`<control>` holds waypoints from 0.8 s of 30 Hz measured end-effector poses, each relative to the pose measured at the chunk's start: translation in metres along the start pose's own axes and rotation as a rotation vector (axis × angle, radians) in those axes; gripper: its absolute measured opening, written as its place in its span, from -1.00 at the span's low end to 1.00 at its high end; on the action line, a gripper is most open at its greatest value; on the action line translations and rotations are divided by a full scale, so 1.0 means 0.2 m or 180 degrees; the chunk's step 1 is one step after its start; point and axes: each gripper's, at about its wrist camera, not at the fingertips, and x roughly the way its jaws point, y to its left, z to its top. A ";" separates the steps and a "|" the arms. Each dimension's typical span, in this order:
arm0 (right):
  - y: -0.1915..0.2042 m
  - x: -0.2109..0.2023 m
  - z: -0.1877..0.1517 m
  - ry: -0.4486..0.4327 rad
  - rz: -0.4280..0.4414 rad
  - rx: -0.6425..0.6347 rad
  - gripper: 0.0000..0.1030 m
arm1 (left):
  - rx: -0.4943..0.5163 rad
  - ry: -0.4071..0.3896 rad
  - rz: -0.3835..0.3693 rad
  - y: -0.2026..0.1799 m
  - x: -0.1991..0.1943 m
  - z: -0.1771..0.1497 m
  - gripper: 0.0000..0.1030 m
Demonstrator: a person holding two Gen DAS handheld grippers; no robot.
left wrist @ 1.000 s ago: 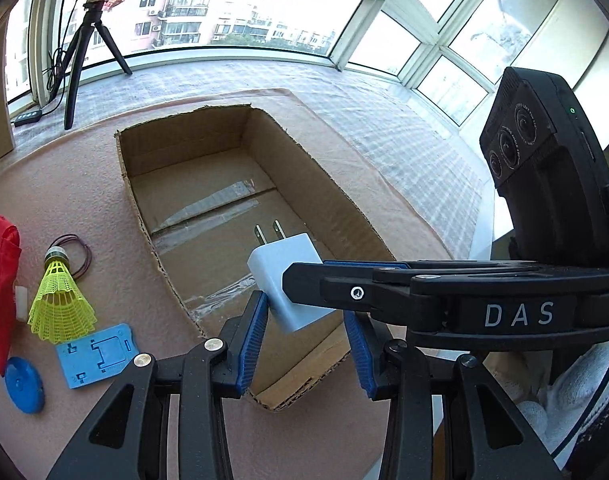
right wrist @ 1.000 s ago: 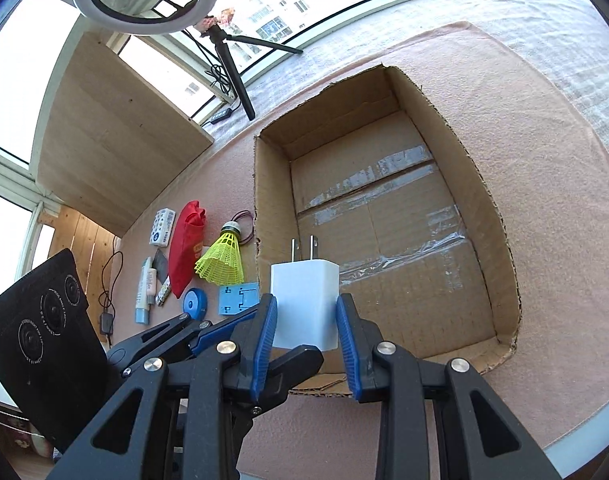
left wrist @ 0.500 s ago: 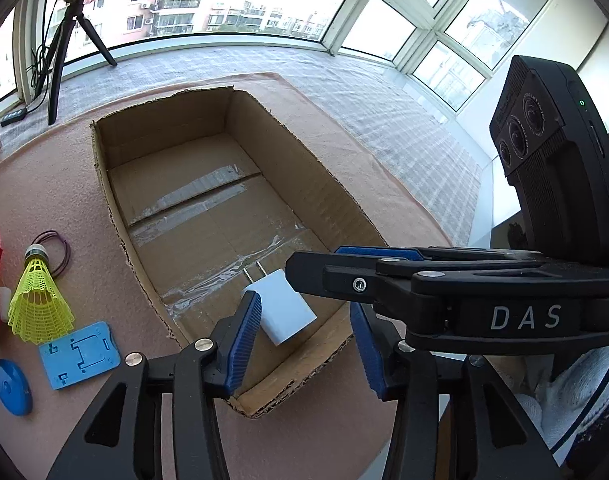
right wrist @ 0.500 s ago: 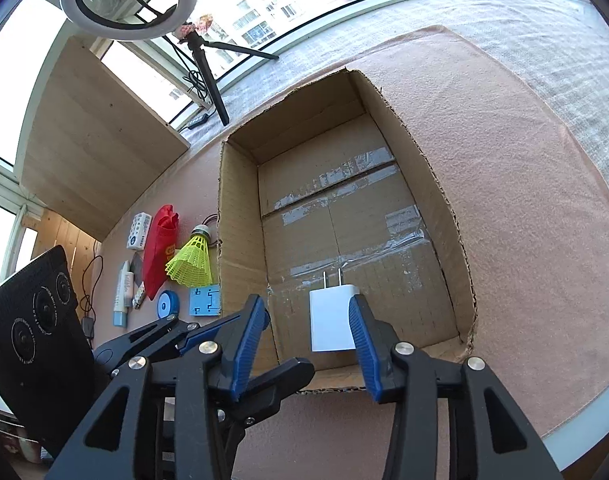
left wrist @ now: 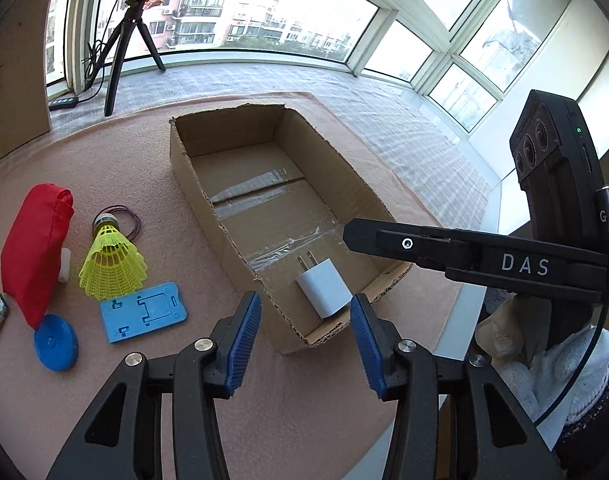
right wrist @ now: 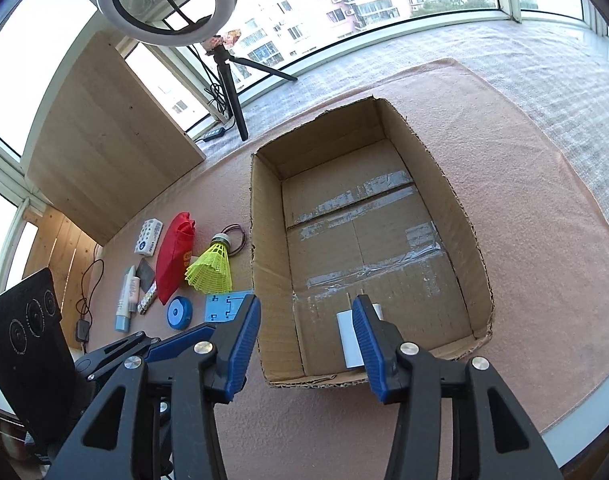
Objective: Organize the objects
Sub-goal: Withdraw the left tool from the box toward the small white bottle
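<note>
Both tools hover above the near end of the cardboard box [left wrist: 272, 144], which sits open-topped on a pink mat [left wrist: 152, 148].

Left gripper [left wrist: 304, 338]: blue pads spread wide, nothing between them. It points down and forward over the box's near rim, tilted slightly.

Right gripper [right wrist: 306, 344]: pads also spread wide, empty. It is angled down toward the box's near left corner. In the left wrist view its black body reaches in from the right, lettered "DAS", held by a hand in a white knit glove [left wrist: 560, 364] at the table's right edge.

White charger [left wrist: 324, 288]: lying flat on the box floor near the near wall, prongs pointing toward the far end, free of both tools. In the right wrist view it [right wrist: 348, 340] is half hidden behind the right-side pad.

Outside the box, to its left on the mat: yellow shuttlecock [left wrist: 110, 264] on its side, a dark hair-tie loop [left wrist: 134, 222] just behind it, red pouch [left wrist: 34, 248], blue flat holder [left wrist: 144, 312], blue disc [left wrist: 55, 343]. Farther left, in the right wrist view, a small white packet [right wrist: 148, 237] and a tube [right wrist: 127, 298].

Beyond the mat: a ring light on a tripod [right wrist: 166, 4] by the windows.
</note>
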 end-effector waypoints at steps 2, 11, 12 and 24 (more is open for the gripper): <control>0.06 0.00 -0.02 -0.0031 -0.0013 -0.0089 -0.07 | -0.0074 -0.0033 0.0058 0.06 -0.06 -0.03 -0.03; 0.34 0.06 -0.12 0.0009 0.0107 -0.0345 -0.03 | -0.0453 -0.0117 0.0303 0.42 -0.30 -0.17 -0.03; 0.37 0.07 -0.13 0.0024 0.0121 -0.0359 -0.03 | -0.0486 -0.0125 0.0335 0.46 -0.32 -0.19 -0.03; 0.68 0.24 -0.26 0.0243 0.0252 -0.0499 -0.03 | -0.0974 -0.0211 0.0771 0.97 -0.59 -0.37 -0.03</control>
